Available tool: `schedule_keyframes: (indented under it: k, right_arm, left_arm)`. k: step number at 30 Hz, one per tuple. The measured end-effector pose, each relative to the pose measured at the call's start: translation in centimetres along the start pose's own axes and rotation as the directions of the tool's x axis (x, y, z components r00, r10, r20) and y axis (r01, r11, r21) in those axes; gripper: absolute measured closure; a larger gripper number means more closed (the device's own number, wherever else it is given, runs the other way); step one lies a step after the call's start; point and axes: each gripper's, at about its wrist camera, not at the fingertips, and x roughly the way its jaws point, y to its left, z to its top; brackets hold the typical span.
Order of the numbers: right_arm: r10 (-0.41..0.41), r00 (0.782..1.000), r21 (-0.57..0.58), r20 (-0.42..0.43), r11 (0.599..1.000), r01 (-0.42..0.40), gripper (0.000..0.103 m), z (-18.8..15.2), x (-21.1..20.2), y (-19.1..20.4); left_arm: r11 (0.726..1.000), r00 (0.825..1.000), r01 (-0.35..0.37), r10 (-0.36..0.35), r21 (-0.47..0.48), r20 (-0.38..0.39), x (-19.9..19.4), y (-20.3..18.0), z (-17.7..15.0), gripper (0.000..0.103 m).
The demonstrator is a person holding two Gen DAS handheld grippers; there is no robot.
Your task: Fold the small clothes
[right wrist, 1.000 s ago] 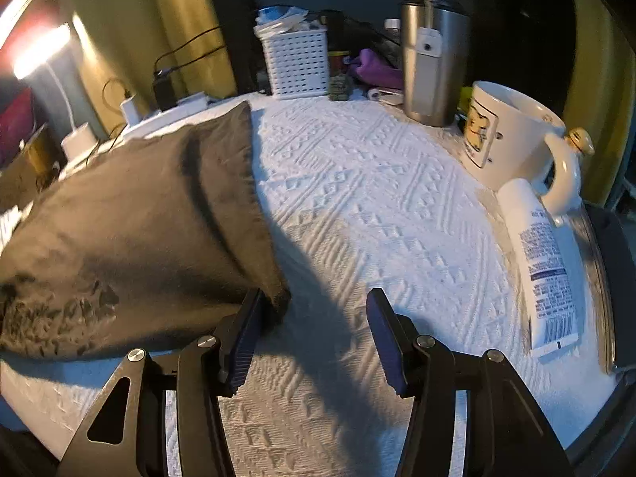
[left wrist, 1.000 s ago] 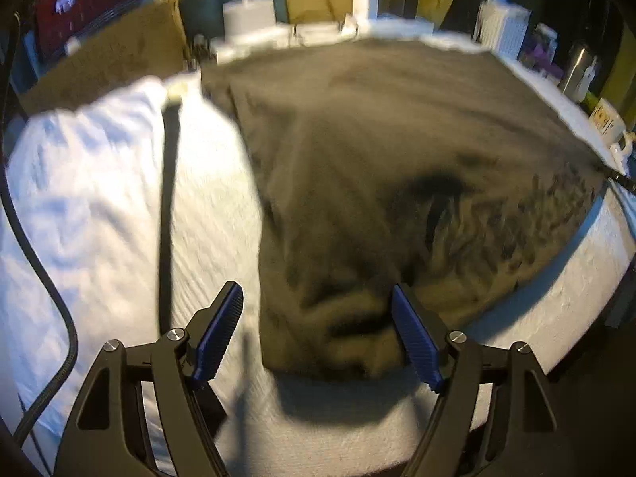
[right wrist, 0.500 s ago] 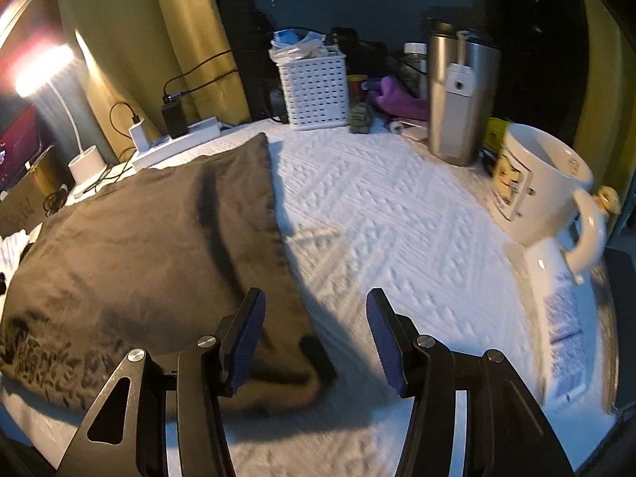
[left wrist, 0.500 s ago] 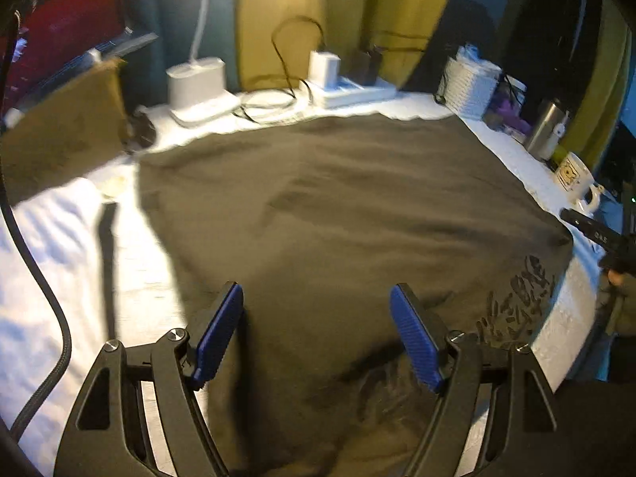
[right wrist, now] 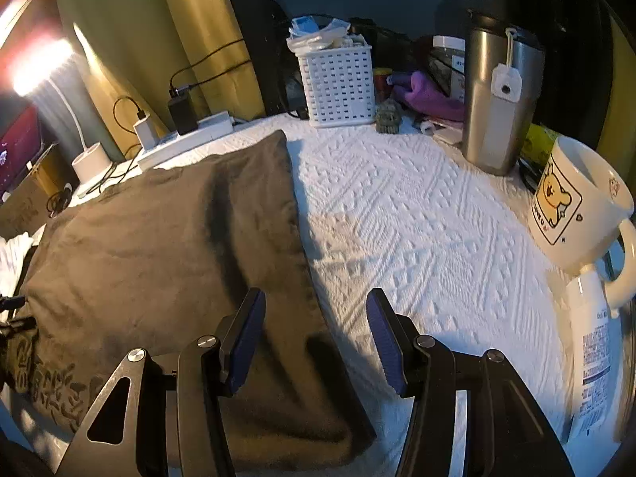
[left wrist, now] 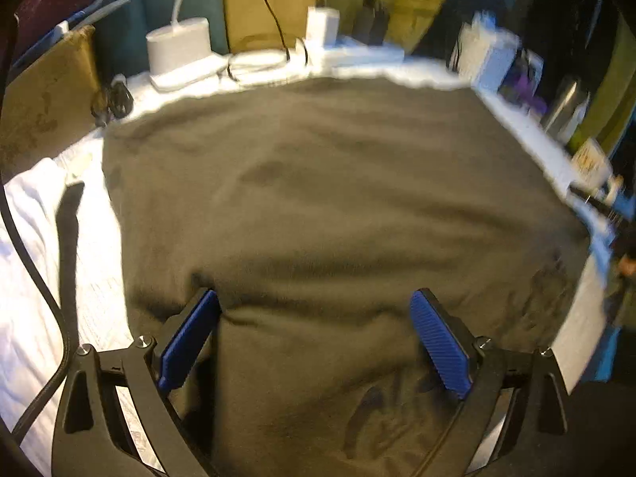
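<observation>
The left hand-held gripper (left wrist: 314,342) is opening above the flat dark olive fabric garment (left wrist: 318,198); the right hand-held gripper (right wrist: 314,342) stands spread, gripping nothing, over the garment's edge on the white textured worktop (right wrist: 417,218).

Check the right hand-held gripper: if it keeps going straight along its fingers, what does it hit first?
Most likely the right edge of the dark garment, or the white textured cover just beside it. The right hand-held gripper straddles that edge, jaws open; depth is unclear.

White textured cover (right wrist: 417,214); dark garment (right wrist: 159,238) on it.
</observation>
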Motion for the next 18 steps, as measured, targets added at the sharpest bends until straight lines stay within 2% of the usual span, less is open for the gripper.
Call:
schedule_keyframes:
  k: [4, 9, 12, 18]
  right_arm:
    - [0.005, 1.0, -0.005, 0.009, 1.0, -0.004, 0.048, 0.5, 0.1, 0.2]
    - [0.016, 1.0, -0.019, 0.007, 1.0, -0.015, 0.048, 0.9, 0.6, 0.9]
    - [0.006, 1.0, -0.031, -0.007, 0.999, -0.006, 0.048, 0.8, 1.2, 1.3]
    - [-0.011, 0.998, -0.036, -0.058, 0.999, 0.009, 0.048, 0.2, 2.7, 1.5]
  left_arm:
    - [1.0, 0.997, 0.02, -0.02, 0.006, 0.077, -1.3, -0.1, 1.5, 0.007]
    - [0.999, 0.999, 0.035, -0.034, -0.02, 0.03, 1.3, 0.1, 2.3, 0.007]
    - [0.999, 1.0, -0.02, 0.019, -0.036, -0.013, 3.1, 0.0, 2.0, 0.007]
    - [0.993, 0.994, -0.107, 0.108, 0.059, -0.009, 4.2, -1.2, 1.5, 0.007]
